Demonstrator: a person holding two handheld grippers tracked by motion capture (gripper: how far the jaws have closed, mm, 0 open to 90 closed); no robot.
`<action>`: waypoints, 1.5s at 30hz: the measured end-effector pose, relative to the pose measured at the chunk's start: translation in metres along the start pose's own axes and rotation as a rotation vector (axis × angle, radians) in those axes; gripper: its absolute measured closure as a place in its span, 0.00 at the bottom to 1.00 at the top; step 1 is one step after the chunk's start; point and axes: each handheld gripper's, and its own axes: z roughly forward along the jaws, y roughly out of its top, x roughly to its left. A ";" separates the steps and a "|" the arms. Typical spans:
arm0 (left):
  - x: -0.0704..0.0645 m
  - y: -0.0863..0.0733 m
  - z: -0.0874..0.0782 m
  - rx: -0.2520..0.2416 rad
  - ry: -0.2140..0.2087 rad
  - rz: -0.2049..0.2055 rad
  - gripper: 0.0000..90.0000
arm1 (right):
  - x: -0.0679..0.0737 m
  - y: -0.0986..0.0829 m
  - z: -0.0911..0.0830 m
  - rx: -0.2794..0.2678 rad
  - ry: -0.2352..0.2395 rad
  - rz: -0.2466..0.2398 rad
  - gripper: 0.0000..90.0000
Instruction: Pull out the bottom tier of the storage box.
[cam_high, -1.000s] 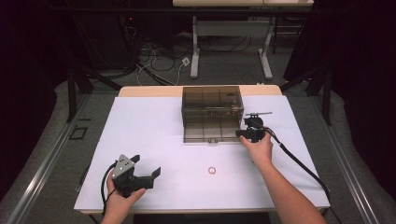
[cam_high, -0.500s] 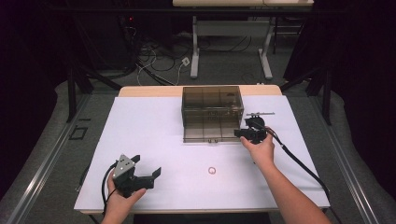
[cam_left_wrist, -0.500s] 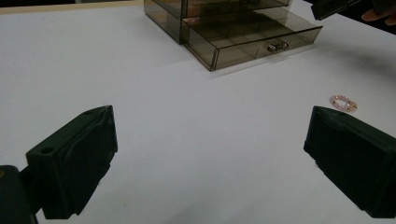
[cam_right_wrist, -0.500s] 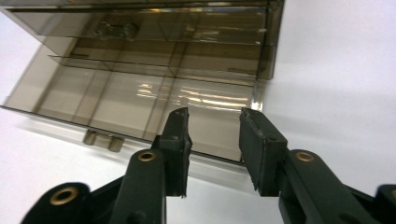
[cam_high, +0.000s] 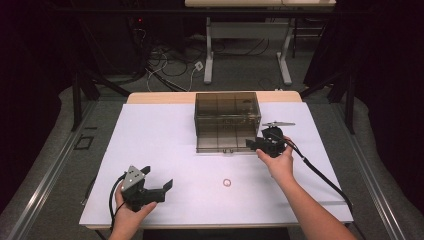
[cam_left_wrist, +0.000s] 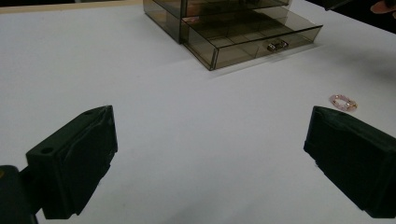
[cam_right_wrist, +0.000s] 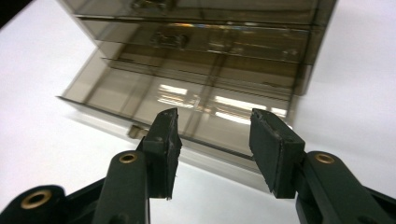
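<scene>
A smoky see-through drawer box (cam_high: 227, 120) stands at the back middle of the white table (cam_high: 165, 145), its bottom drawer (cam_left_wrist: 252, 44) pulled out a little. My right gripper (cam_high: 254, 145) hovers at the box's front right corner. Its jaws are open and nothing is between them (cam_right_wrist: 215, 149), with the drawer's front edge (cam_right_wrist: 205, 147) just beyond and the small drawer handle (cam_right_wrist: 135, 132) to their left. A small pink bead ring (cam_high: 227, 182) lies on the table in front of the box. My left gripper (cam_high: 161, 186) is held wide open and empty near the front left, with the ring (cam_left_wrist: 343, 101) ahead by its right jaw.
Cables trail from both grippers over the table's front and right edges. A wooden strip (cam_high: 160, 97) borders the table's far edge. Desk legs and floor cables (cam_high: 175, 67) lie beyond it.
My right gripper has shifted slightly toward the drawer's front corner. The left gripper and the ring have stayed put.
</scene>
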 end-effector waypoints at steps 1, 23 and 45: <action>0.000 0.000 0.000 0.000 0.000 0.000 0.03 | 0.001 0.000 -0.001 -0.003 0.008 -0.011 0.59; -0.001 0.000 0.001 0.003 -0.002 0.002 0.03 | 0.021 -0.012 -0.021 -0.036 0.176 -0.224 0.55; -0.001 0.000 0.002 0.003 -0.004 0.002 0.03 | 0.037 -0.029 -0.020 -0.061 0.301 -0.413 0.50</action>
